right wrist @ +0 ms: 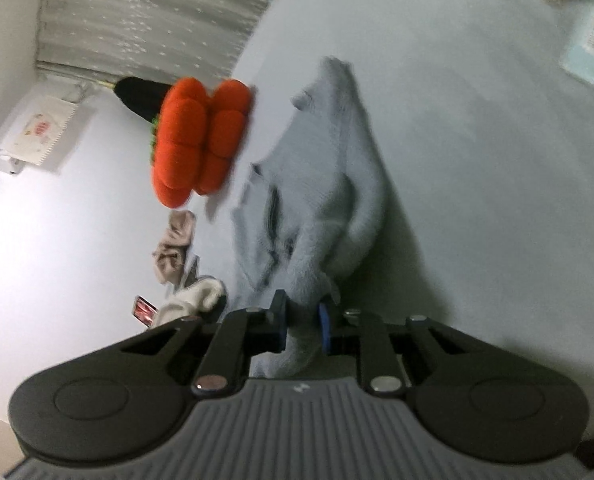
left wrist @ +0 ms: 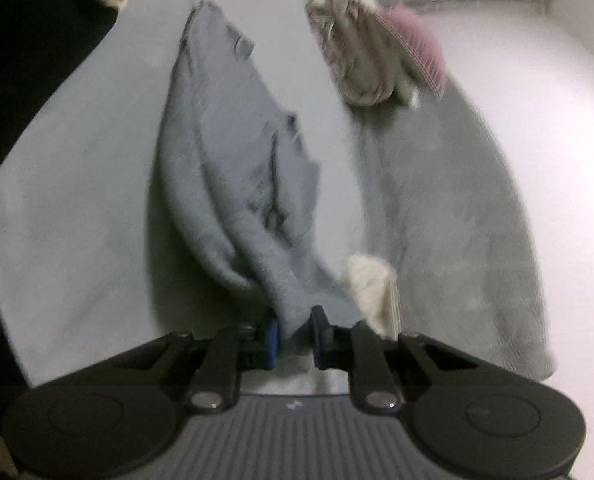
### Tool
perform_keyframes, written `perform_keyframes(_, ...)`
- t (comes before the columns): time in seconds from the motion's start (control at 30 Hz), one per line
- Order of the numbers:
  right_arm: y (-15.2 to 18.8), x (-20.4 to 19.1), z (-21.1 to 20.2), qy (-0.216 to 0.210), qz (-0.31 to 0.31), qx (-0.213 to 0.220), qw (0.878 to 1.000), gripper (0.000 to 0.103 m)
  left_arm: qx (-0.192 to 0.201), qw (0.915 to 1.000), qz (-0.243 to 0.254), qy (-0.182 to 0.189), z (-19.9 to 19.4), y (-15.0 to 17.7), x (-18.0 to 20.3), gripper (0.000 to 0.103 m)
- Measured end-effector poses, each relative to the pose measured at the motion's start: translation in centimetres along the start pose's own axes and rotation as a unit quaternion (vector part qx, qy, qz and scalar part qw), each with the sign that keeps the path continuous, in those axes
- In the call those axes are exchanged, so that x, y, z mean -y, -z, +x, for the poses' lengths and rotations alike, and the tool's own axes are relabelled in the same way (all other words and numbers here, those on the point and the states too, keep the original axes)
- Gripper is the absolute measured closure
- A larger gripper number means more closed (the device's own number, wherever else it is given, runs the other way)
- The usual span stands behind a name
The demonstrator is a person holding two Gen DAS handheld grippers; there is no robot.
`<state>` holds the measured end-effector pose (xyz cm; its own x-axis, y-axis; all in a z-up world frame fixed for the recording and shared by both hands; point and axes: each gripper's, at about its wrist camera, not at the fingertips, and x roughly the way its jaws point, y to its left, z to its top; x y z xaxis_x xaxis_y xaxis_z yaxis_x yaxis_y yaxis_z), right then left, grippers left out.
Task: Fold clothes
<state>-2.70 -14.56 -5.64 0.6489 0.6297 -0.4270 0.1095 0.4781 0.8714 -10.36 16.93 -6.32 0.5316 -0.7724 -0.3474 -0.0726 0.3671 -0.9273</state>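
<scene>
A pale blue-grey garment (left wrist: 233,168) hangs stretched in front of the left wrist camera, above a grey sheet (left wrist: 69,200). My left gripper (left wrist: 295,334) is shut on a bunched corner of it between the blue pads. In the right wrist view the same garment (right wrist: 317,200) trails away from the fingers with a dark printed mark on it. My right gripper (right wrist: 303,326) is shut on another bunched edge. Both views are blurred by motion.
A grey knitted cloth (left wrist: 457,216) lies to the right, with a crumpled white and pink garment (left wrist: 373,60) beyond it and a cream piece (left wrist: 373,288) near the fingers. An orange plush toy (right wrist: 201,140), beige and white clothes (right wrist: 177,244) and a light blue packet (right wrist: 593,56) lie around.
</scene>
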Motion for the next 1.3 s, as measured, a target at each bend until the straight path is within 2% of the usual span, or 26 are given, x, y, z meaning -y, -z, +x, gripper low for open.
perform_keyframes(0.17, -2.9, -2.6, 1.5, -0.032, -0.009, 0.026, 0.999, 0.085, 0.036, 0.9985, -0.027, 0.031, 0.1, -3.0, 0.5, 0.088)
perform_keyframes(0.3, -5.9, -3.8, 3.7, -0.036, -0.014, 0.048, 0.998, 0.086, 0.066, 0.9968, -0.032, 0.032, 1.2, -6.6, 1.0, 0.088)
perform_keyframes(0.53, -10.2, -2.8, 8.5, -0.029, 0.009, 0.071, 0.997, 0.087, 0.098, 0.9946, -0.032, -0.005, 4.2, -12.6, 1.3, 0.088)
perform_keyframes(0.67, -12.3, -1.9, 10.8, -0.024, 0.024, 0.084, 0.996, 0.087, 0.108, 0.9930, -0.037, -0.030, 5.4, -14.4, 0.0, 0.088)
perform_keyframes(0.87, -13.8, 0.3, 12.3, -0.029, 0.044, 0.098, 0.994, 0.086, 0.123, 0.9890, -0.044, -0.068, 7.1, -17.2, -1.9, 0.085)
perform_keyframes(0.9, -13.9, 0.7, 12.4, -0.030, 0.046, 0.100, 0.993, 0.084, 0.131, 0.9878, -0.042, -0.072, 7.1, -17.3, -2.2, 0.083)
perform_keyframes(0.97, -13.9, 1.0, 12.1, -0.025, 0.042, 0.102, 0.994, 0.084, 0.144, 0.9863, -0.045, -0.066, 6.9, -17.5, -2.8, 0.066)
perform_keyframes(1.03, -13.9, 0.7, 11.7, -0.013, 0.024, 0.105, 0.994, 0.082, 0.160, 0.9845, -0.050, -0.052, 6.3, -17.5, -2.7, 0.057)
perform_keyframes(1.07, -13.9, 0.4, 11.4, -0.005, 0.011, 0.108, 0.994, 0.076, 0.166, 0.9840, -0.047, -0.046, 6.1, -17.5, -2.5, 0.055)
perform_keyframes(1.1, -13.9, 0.1, 11.1, 0.003, -0.002, 0.111, 0.994, 0.061, 0.169, 0.9837, -0.039, -0.047, 5.9, -17.6, -2.1, 0.053)
perform_keyframes(1.13, -13.9, -0.1, 10.9, 0.011, -0.015, 0.114, 0.993, 0.057, 0.172, 0.9833, -0.025, -0.055, 5.8, -17.7, -1.6, 0.050)
perform_keyframes(1.17, -13.8, -0.5, 10.8, 0.017, -0.022, 0.111, 0.993, 0.057, 0.174, 0.9826, -0.011, -0.064, 5.7, -17.7, -1.1, 0.047)
perform_keyframes(1.3, -13.4, -1.2, 11.3, 0.023, -0.037, 0.085, 0.995, 0.058, 0.167, 0.9772, 0.042, -0.125, 6.3, -17.9, 0.1, 0.047)
